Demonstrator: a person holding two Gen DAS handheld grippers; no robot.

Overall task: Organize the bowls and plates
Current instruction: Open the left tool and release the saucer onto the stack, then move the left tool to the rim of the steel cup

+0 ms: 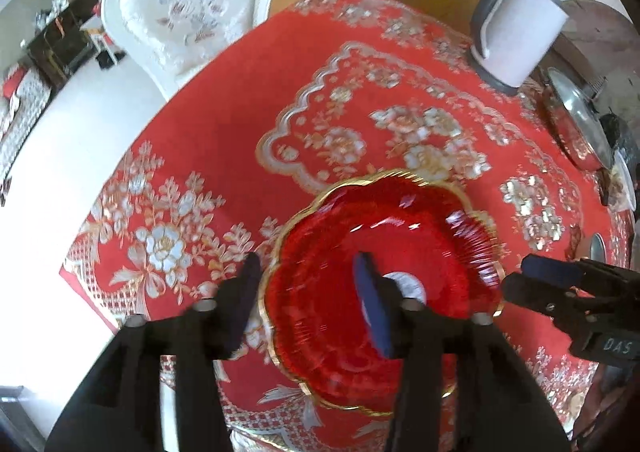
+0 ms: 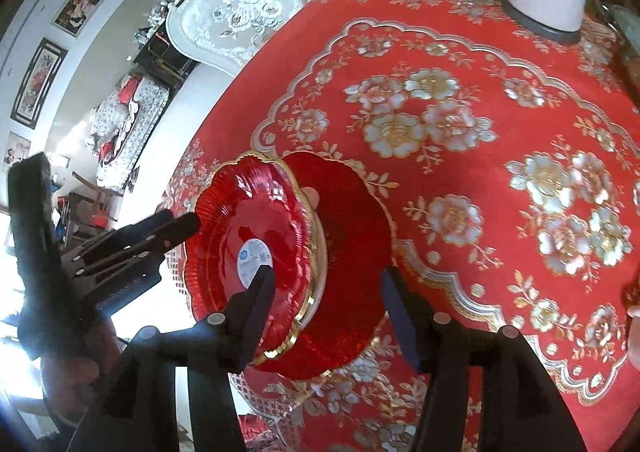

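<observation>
A red ribbed glass bowl [image 1: 400, 236] with a gold scalloped rim and a white sticker inside rests on the red floral tablecloth [image 1: 224, 123]. In the right wrist view the bowl [image 2: 248, 211] sits on a wider red plate [image 2: 356, 211] with a gold rim. My left gripper [image 1: 310, 298] is open and straddles the bowl's left rim, one finger outside and one inside. My right gripper [image 2: 330, 298] is open across the opposite rim, its left finger over the sticker. Each gripper shows in the other's view: right gripper [image 1: 536, 278], left gripper [image 2: 184, 228].
A white ornate chair [image 1: 188, 7] stands at the table's far-left side. A white and grey container [image 1: 516, 27] sits at the far right, with a metal lid [image 1: 576, 119] and other dishes along the right edge. The table edge [image 1: 104, 187] drops off left of the bowl.
</observation>
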